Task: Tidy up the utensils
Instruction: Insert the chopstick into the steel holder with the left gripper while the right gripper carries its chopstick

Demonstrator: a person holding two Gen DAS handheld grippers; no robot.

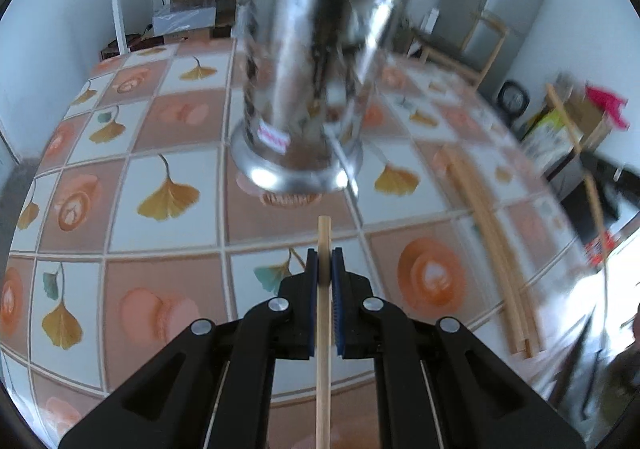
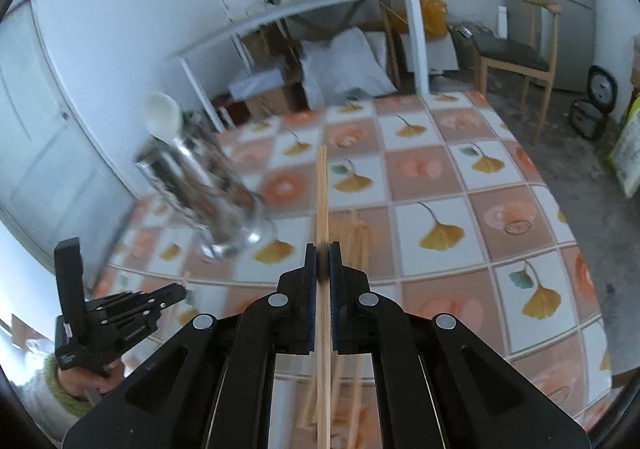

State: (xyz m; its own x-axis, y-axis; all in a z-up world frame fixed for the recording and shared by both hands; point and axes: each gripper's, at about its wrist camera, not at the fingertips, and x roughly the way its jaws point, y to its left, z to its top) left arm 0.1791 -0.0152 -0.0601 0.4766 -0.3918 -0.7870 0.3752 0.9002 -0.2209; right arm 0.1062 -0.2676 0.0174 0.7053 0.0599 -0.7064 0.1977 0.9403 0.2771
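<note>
Left gripper (image 1: 324, 267): black two-finger tool with blue pads, jaws pinched onto a pale wooden chopstick (image 1: 323, 329); the stick runs straight between the fingers, its squared tip poking out towards 12 o'clock.
Right gripper (image 2: 322, 263): same black build, jaws clamped narrow on a second pale wooden chopstick (image 2: 322, 309) that reaches well past the fingertips towards 12 o'clock.
Shiny metal utensil holder (image 1: 316, 61): tall steel cylinder with a flared base and a small red-and-white sticker low on its wall; it stands on the table at 12 o'clock of the left gripper, blurred. In the right wrist view it sits at 10 o'clock, with a white plastic spoon (image 2: 164, 115) rising from its mouth.
Loose wooden chopsticks (image 1: 496, 253): a bundle of pale sticks lying flat on the table at 3 o'clock of the left gripper, well apart from the holder.
Table (image 1: 168, 137): covered in a checked cloth of white squares with yellow ginkgo leaves and peach-toned squares.
Background: white side table (image 2: 340, 5), wooden chair (image 2: 516, 53).
</note>
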